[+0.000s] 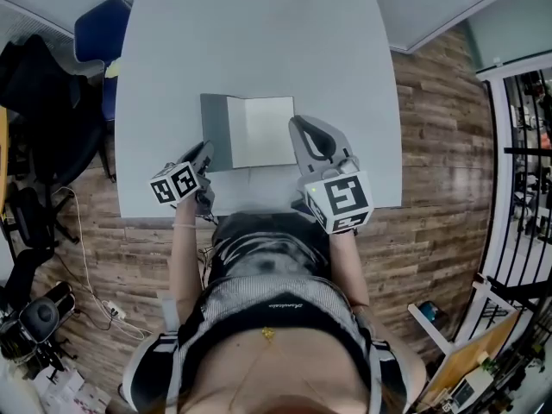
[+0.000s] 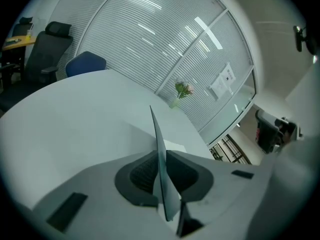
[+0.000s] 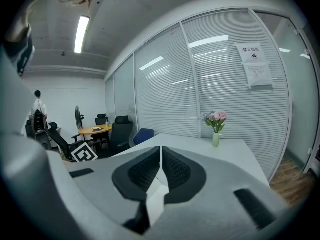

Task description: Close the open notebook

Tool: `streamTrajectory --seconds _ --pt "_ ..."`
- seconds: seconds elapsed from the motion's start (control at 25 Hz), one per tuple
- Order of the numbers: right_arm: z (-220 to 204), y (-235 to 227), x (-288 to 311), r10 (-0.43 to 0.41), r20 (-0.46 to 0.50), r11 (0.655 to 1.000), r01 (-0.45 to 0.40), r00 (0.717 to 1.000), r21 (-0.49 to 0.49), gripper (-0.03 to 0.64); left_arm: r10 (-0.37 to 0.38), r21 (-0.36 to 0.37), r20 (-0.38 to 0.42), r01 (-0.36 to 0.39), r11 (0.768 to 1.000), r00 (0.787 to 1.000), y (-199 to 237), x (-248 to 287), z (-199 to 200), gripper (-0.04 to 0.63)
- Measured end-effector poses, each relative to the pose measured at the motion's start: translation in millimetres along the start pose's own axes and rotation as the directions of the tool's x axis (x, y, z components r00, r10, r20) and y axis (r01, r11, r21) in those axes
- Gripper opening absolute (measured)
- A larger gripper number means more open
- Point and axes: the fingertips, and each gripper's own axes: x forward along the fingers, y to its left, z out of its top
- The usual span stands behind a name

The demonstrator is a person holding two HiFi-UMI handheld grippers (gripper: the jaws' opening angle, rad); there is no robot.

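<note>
Notebook [image 1: 250,136] with a grey cover and plain white pages lies open on the pale grey, smooth-topped table [image 1: 259,41], near the table's front edge and between the two grippers. Its left-hand cover [image 2: 160,149] is thin and stiff. In the left gripper view it stands nearly edge-on, lifted off the table, while the white pages lie flat beside it.

The left gripper [image 1: 205,147] has its dark ribbed pads clamped on the lower part of that cover. The right gripper [image 3: 161,151] rests at the notebook's right edge with its jaws together. Nothing can be made out between its pads, and only a pale surface shows through the slit below them.

At the far end of the table a small pale vase [image 3: 216,139] holds pink flowers [image 3: 215,117]. A blue upholstered chair [image 1: 99,28] stands at the table's far left corner.
</note>
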Motion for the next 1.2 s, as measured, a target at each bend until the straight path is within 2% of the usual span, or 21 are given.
streamTrajectory --seconds 0.16,0.28,0.6,0.92,1.04,1.2 --pt "0 -5 -4 0.02 0.003 1.0 -0.02 1.0 -0.002 0.015 0.005 -0.02 0.032 -0.004 1.0 0.999 -7 -1 2 0.035" --pt "0 -10 -8 0.03 0.005 1.0 -0.03 1.0 -0.002 0.012 -0.019 -0.043 0.035 0.021 0.999 0.999 -19 2 -1 0.029" --pt "-2 -22 -20 0.047 0.011 0.999 -0.047 0.999 -0.004 0.008 0.003 -0.023 0.071 -0.002 1.0 0.997 -43 2 4 0.021" --pt "-4 -30 -27 0.067 0.01 0.998 -0.067 0.998 -0.01 0.006 -0.016 -0.023 0.082 0.018 1.0 0.997 -65 9 -2 0.02" --pt "-5 -35 -29 0.071 0.008 0.997 -0.071 0.997 -0.012 0.006 -0.046 -0.029 0.075 0.048 0.998 0.996 -77 15 -6 0.02" --pt "-6 -40 -32 0.081 0.007 0.997 -0.081 0.997 -0.016 0.006 -0.045 -0.011 0.079 0.046 0.999 0.996 -86 19 -7 0.02"
